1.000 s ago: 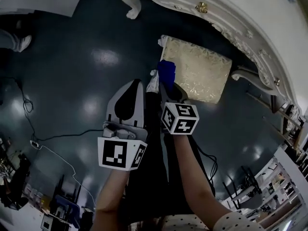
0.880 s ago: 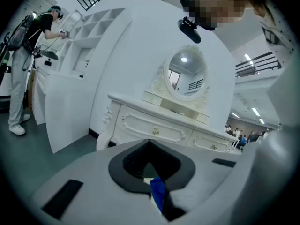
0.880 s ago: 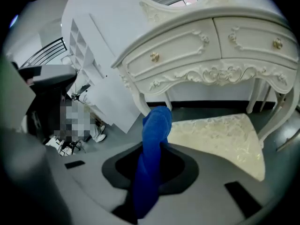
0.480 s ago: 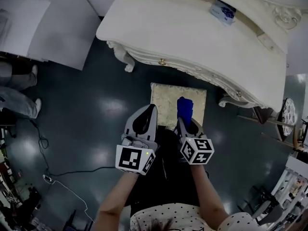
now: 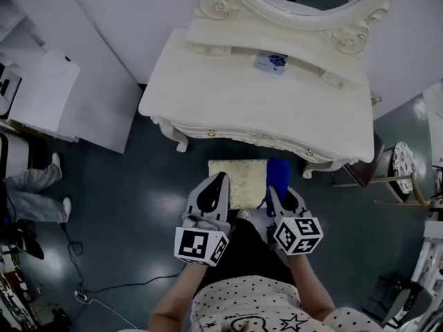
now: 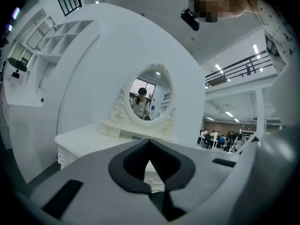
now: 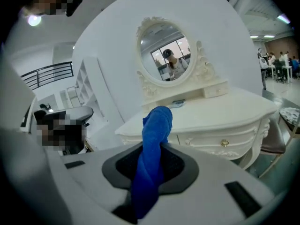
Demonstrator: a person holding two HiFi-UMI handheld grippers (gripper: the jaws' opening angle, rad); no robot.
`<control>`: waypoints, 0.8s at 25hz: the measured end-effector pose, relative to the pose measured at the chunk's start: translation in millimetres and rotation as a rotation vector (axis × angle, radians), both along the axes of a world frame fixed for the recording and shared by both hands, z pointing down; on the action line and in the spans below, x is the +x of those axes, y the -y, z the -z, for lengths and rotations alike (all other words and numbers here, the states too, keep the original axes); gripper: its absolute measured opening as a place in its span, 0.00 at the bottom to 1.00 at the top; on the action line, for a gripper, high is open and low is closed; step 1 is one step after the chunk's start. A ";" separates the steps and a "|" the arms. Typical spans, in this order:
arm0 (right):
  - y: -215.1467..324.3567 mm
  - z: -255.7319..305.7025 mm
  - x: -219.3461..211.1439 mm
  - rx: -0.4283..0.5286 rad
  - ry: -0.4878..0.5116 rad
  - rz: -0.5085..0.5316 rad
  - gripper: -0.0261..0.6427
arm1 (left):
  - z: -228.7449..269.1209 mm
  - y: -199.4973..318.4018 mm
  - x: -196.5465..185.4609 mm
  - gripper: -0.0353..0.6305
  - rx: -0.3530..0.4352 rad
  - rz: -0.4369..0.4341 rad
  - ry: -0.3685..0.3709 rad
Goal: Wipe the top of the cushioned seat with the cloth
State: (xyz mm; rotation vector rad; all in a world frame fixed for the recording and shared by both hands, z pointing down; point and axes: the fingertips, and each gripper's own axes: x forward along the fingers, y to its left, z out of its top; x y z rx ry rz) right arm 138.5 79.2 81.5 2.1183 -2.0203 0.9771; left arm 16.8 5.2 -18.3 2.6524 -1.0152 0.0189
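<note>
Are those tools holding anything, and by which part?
The right tool grips the blue cloth by its lower part; the left tool holds nothing.

Soft, even light falls from overhead. The head view is dim: the glossy dark floor (image 5: 118, 206) shows faint pale reflections and the white dresser (image 5: 256, 95) is brightest. Both gripper views bend hard at the edges, with black corners. Strip lights (image 6: 255, 48) glare. The cloth (image 7: 152, 158) blurs near the lens.
</note>
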 end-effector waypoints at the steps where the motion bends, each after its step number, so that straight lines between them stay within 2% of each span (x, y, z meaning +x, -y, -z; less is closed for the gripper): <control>1: -1.8 14.2 6.2 0.023 -0.002 -0.011 0.17 | 10.6 -2.6 3.0 0.05 0.012 0.003 -0.009; 6: -17.7 76.7 30.3 0.139 -0.049 -0.024 0.17 | 62.0 -27.0 19.4 0.05 0.102 -0.034 -0.084; 11: -45.7 106.4 39.9 0.191 -0.079 -0.034 0.17 | 90.0 -61.0 24.9 0.05 0.200 -0.093 -0.082; 20: -75.2 133.3 44.4 0.243 -0.158 -0.025 0.17 | 90.8 -80.9 27.1 0.05 0.189 -0.102 -0.043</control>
